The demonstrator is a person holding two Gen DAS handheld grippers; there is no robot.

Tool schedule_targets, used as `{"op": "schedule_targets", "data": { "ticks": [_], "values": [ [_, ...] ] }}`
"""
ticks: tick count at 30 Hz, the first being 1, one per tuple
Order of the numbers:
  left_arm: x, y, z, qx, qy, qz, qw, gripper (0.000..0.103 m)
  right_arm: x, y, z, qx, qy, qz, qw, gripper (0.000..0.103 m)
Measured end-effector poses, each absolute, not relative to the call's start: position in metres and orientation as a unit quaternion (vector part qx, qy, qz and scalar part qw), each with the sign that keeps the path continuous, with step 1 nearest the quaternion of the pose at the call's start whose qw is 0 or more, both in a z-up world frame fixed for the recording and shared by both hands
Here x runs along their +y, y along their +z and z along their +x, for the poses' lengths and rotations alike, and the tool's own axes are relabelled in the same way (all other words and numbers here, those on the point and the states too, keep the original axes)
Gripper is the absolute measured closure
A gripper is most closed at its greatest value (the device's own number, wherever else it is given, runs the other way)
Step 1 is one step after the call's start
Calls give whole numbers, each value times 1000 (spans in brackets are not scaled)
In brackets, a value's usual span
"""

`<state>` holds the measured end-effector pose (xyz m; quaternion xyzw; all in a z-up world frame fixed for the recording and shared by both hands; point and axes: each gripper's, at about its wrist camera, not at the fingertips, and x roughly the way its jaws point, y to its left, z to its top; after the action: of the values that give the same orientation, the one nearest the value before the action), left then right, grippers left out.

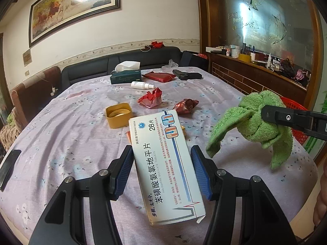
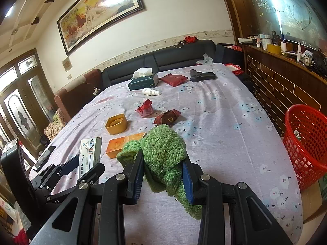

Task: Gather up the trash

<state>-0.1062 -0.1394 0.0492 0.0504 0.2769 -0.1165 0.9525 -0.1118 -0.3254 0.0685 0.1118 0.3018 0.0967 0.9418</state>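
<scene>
Gripping the tablet box (image 1: 165,163), left gripper (image 1: 161,171) is needing a level carry toward the red basket (image 2: 306,143) at right, right gripper (image 2: 162,175) clamping the green cloth (image 2: 165,153).

Bright indoor light, glare on the painting (image 1: 75,6), fisheye-bent dark corners.

Sitting room with a long cloth-covered table

A framed horse painting (image 2: 100,14) hangs on the cream wall above a dark sofa (image 2: 163,61); a wooden brick-pattern counter (image 2: 286,81) under etched glass runs along the right, and glazed doors (image 2: 20,110) glow at left.
</scene>
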Motion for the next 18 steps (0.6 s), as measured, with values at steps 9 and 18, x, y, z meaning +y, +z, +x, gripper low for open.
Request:
{"op": "schedule_targets", "data": {
  "ticks": [9,18],
  "values": [
    [-152,61,-98,282,-144,46,947,47,-350,74,-114,301,54,95,947,67],
    [-223,94,-83,296,-261,32,918,47,-443,93,-130,280,-28,133,950,66]
  ]
}}
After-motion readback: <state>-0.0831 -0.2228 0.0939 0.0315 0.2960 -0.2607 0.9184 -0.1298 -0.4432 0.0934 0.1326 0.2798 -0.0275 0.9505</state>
